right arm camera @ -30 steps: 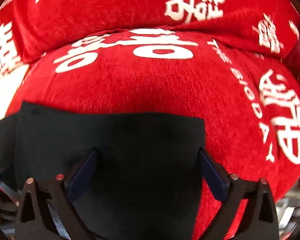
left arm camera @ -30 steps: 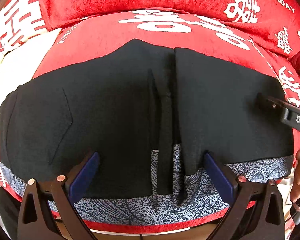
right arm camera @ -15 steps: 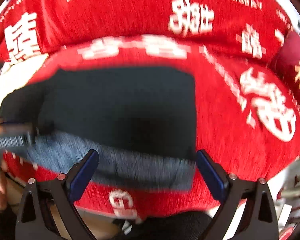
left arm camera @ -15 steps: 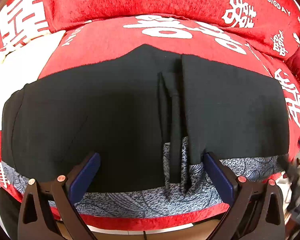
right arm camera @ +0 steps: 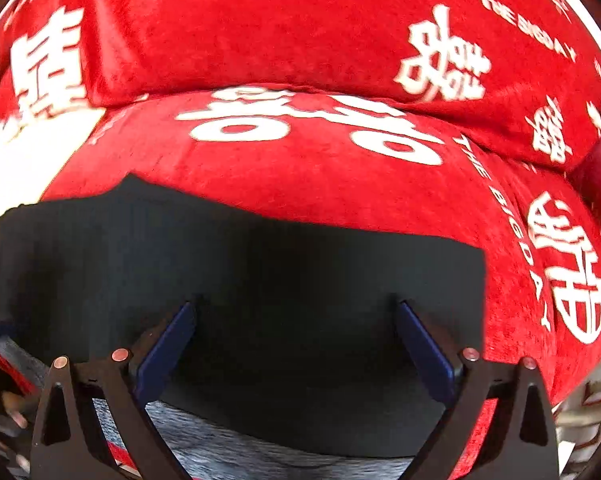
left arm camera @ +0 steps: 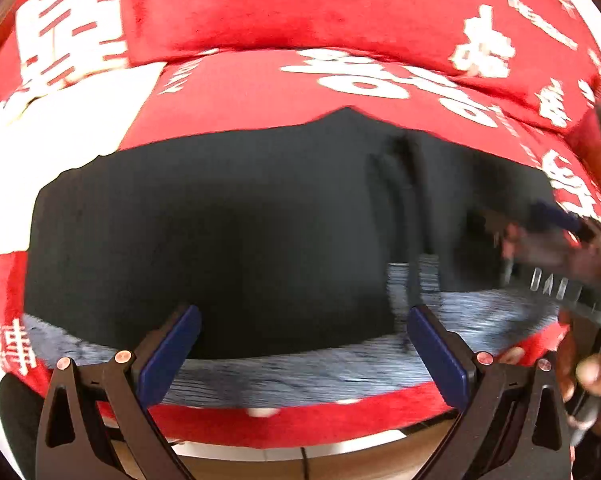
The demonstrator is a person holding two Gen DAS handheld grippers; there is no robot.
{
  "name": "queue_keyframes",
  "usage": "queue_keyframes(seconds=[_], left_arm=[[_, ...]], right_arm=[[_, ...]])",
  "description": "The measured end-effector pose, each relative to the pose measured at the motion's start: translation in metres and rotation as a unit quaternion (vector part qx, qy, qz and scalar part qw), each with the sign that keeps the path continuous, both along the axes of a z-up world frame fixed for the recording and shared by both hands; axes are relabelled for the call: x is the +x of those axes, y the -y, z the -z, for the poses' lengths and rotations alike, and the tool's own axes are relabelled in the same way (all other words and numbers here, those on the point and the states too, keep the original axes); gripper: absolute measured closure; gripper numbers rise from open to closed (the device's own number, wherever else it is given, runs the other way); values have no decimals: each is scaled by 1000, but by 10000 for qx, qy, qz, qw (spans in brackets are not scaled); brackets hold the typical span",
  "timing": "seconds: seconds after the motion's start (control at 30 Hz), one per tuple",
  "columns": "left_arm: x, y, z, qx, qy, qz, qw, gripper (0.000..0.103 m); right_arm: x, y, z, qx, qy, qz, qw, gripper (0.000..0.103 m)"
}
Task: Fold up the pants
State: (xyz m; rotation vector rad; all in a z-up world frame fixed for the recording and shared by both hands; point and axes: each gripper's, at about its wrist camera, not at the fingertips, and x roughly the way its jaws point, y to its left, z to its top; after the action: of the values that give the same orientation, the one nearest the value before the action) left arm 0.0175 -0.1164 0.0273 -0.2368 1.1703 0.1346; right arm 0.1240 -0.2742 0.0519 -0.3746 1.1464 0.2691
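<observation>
Black pants (left arm camera: 236, 220) lie spread flat across a red cushioned seat (left arm camera: 260, 92), with a grey patterned band (left arm camera: 284, 372) along their near edge and a lengthwise crease (left arm camera: 404, 200) right of centre. My left gripper (left arm camera: 302, 320) hovers open over the near edge, nothing between its blue pads. The right gripper (left arm camera: 556, 248) shows blurred at the far right of the left wrist view, over the pants' right end, held by a hand (left arm camera: 596, 372). In the right wrist view the right gripper (right arm camera: 294, 312) stands open above the black pants (right arm camera: 260, 280), close to their right edge.
A red backrest cushion (right arm camera: 300, 28) with white characters rises behind the seat. A white patch of fabric (left arm camera: 60, 128) lies at the left. The seat's front edge (left arm camera: 300, 424) drops to a pale floor below.
The right gripper swung back in over the right end of the pants after pulling away. The left wrist view has shifted left, so the pants' crease now sits further right.
</observation>
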Motion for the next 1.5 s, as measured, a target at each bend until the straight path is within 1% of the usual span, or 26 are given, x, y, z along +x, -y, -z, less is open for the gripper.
queue_keyframes(seconds=[0.03, 0.07, 0.13, 0.17, 0.3, 0.37, 0.4, 0.43, 0.47, 0.53, 0.57, 0.63, 0.73, 0.77, 0.8, 0.83, 0.9, 0.93, 1.0, 1.07, 1.17, 1.23, 1.27, 1.43, 1.47, 1.5], left_arm=[[1, -9, 7, -13, -141, -82, 9999, 0], [0, -19, 12, -42, -243, -182, 9995, 0], [-8, -33, 6, -208, -40, -263, 9994, 0], [-13, -41, 2, -201, 23, -385, 9991, 0], [-21, -66, 10, -141, -106, -664, 9976, 0], [-28, -83, 18, -241, -231, -893, 9954, 0], [-32, -90, 18, -281, -230, -973, 9946, 0], [-37, -97, 17, -444, -155, -991, 9940, 0], [-42, -105, 15, -704, -35, -971, 9928, 0], [-45, -110, 17, -841, 11, -902, 9924, 0], [-42, -106, 21, -756, -81, -788, 9940, 0], [-42, -100, 16, -581, -77, -722, 9957, 0], [-53, -103, -6, -473, 239, -752, 9958, 0], [-57, -109, -13, -400, 346, -803, 9954, 0], [-60, -115, -16, -357, 410, -861, 9948, 0], [-62, -122, -17, -301, 436, -939, 9942, 0], [-64, -144, -6, -186, 245, -1238, 9918, 0], [-67, -154, 2, -210, 114, -1354, 9905, 0], [-71, -177, 23, -440, -210, -1614, 9857, 0], [-75, -192, 42, -693, -382, -1643, 9832, 0], [-81, -199, 53, -1056, -202, -1500, 9828, 0], [-82, -203, 57, -1225, -186, -1460, 9815, 0], [-82, -206, 59, -1330, -172, -1420, 9807, 0], [-84, -212, 58, -1451, -116, -1213, 9819, 0], [-85, -213, 56, -1465, -70, -1151, 9825, 0], [-90, -216, 53, -1483, -35, -1118, 9826, 0]], right_arm=[[-1, -7, 7, -169, -35, -1, 9999, 2], [-3, -12, 2, -153, 176, 79, 9997, 2], [-3, -20, -7, 148, 205, 138, 9996, 2], [-2, -26, -11, 294, 238, 156, 9992, 2], [8, -51, 5, -15, 165, 130, 9998, 1], [16, -55, 1, -5, 137, 299, 9995, 1], [17, -60, -4, -24, 131, 356, 9993, 1], [17, -61, -9, 38, 216, 323, 9992, 1], [11, -69, -18, 157, 383, 165, 9990, 1], [-2, -96, -21, 107, 530, -314, 9980, 1], [-6, -108, -18, 25, 497, -521, 9974, 1], [-14, -134, -3, -163, 281, -965, 9948, 1], [-22, -162, 27, -394, -308, -1436, 9884, 2], [-25, -168, 26, -464, -112, -1419, 9887, 2], [-25, -170, 24, -385, -39, -1445, 9888, 1], [-24, -176, 21, -144, -113, -1509, 9884, 1], [-21, -190, 19, 147, -292, -1650, 9858, 1], [-21, -201, 19, 224, -360, -1821, 9824, 1], [-23, -222, 19, 317, -510, -2234, 9729, 1], [-28, -248, 25, 342, -685, -2713, 9595, 1], [-33, -284, 43, 168, -965, -3288, 9393, 1], [-36, -304, 55, -18, -1083, -3619, 9259, 0], [-36, -314, 59, 28, -1173, -3798, 9176, 0], [-16, -334, 78, 309, -2133, -3801, 8995, 0], [-16, -338, 79, 316, -2185, -3929, 8927, 1], [-20, -340, 77, 312, -2246, -4064, 8851, 10]])
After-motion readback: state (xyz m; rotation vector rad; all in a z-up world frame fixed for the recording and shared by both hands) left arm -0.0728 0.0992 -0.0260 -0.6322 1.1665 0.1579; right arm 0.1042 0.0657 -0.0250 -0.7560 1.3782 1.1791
